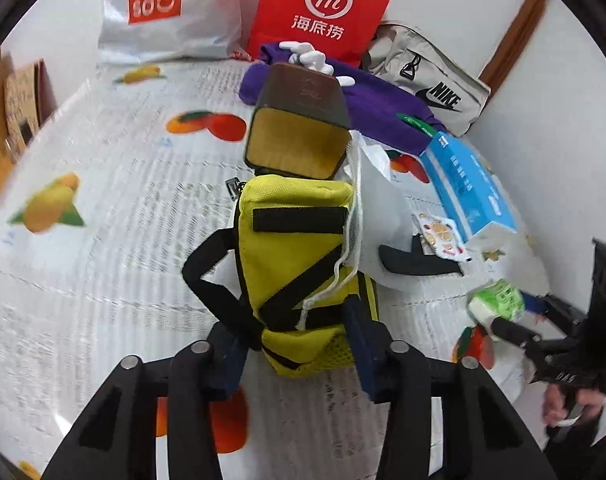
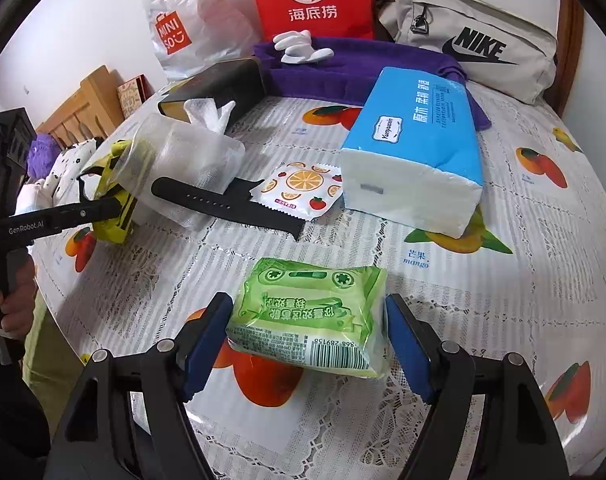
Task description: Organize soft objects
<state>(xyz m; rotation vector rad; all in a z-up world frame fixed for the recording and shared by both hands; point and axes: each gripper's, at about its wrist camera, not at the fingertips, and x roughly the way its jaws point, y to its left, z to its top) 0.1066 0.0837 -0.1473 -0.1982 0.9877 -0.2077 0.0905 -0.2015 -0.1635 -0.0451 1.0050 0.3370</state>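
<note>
A yellow pouch (image 1: 295, 248) with black straps lies lengthwise on the fruit-print tablecloth (image 1: 103, 184). My left gripper (image 1: 291, 332) is shut on its near end, blue pads pressing both sides. In the right wrist view one of its fingers (image 2: 99, 208) shows against the pouch (image 2: 111, 200) at the left edge. My right gripper (image 2: 309, 308) is shut on a green tissue pack (image 2: 311, 312), one pad on each short side. The same pack (image 1: 499, 304) appears at the right of the left wrist view.
A dark box (image 1: 299, 128) with a yellow end touches the pouch's far end. A blue tissue pack (image 2: 419, 136), orange-print sachet (image 2: 303, 188), black watch strap (image 2: 223, 204) and clear bag (image 2: 183, 152) lie mid-table. A purple towel (image 2: 343, 68), white gloves (image 2: 299, 48) and several bags line the back.
</note>
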